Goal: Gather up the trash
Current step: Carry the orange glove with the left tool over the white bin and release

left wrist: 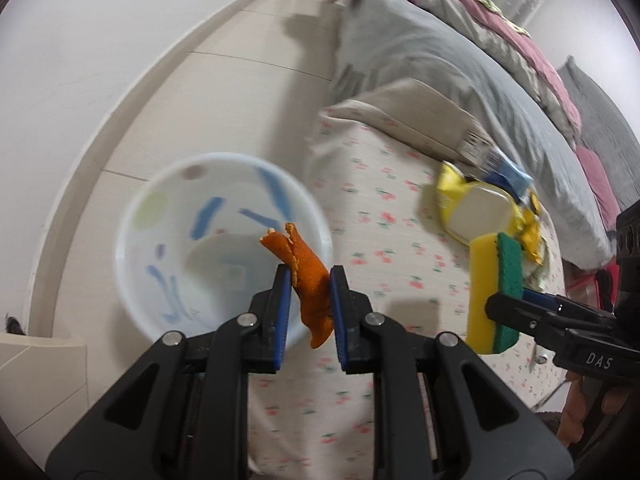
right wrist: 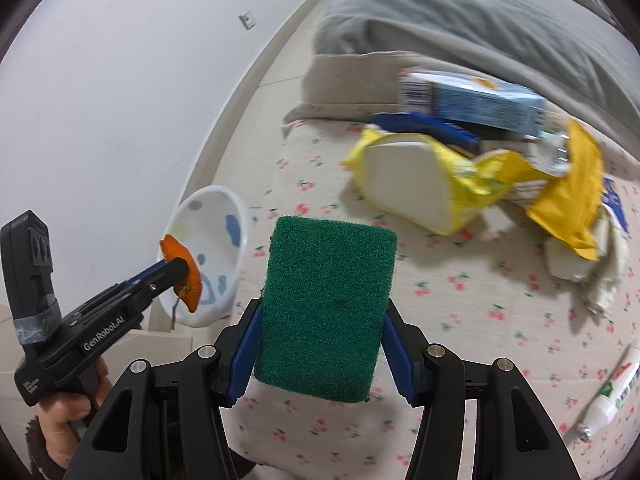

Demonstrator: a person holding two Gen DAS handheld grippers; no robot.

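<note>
My left gripper is shut on an orange peel and holds it at the rim of a white patterned bin on the floor beside the bed. The peel and bin also show in the right wrist view. My right gripper is shut on a yellow sponge with a green scrub face, held above the cherry-print bedsheet. The sponge also shows at the right of the left wrist view.
A heap of trash lies on the bed: a torn yellow packet around a white tray, a blue carton and crumpled paper. A white tube lies at the right. A grey duvet covers the bed behind.
</note>
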